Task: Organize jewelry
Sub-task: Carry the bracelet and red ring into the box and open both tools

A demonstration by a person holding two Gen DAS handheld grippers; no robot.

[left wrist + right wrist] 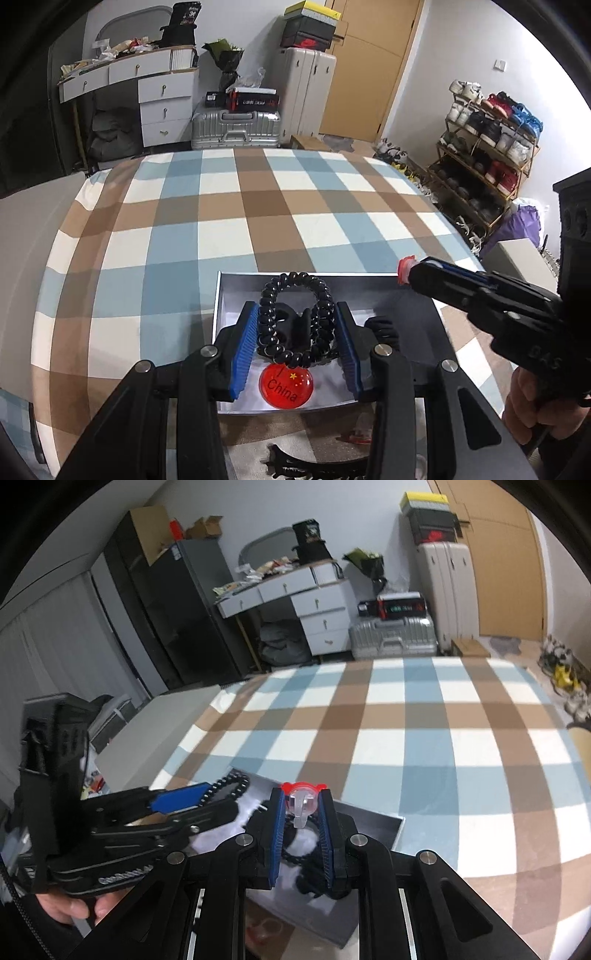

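Observation:
My left gripper [295, 308] is shut on a black spiral coil band [266, 321], held between its blue pads above an open grey box [218, 295]. In the box lie a round red "China" badge [286, 386] and a black claw clip [295, 328]. From the right, my right gripper [413, 271] reaches over the box's far right corner. It is shut on a small red and clear plastic piece [303, 803]. In the right wrist view the left gripper [210, 794] with the coil band [232, 782] is at the left, over the box [388, 823].
The box rests on a bed with a blue, brown and white checked sheet [258, 206]. Another black claw clip [314, 469] lies in front of the box. Beyond the bed stand suitcases [236, 125], a white desk [162, 92] and a shoe rack [487, 147].

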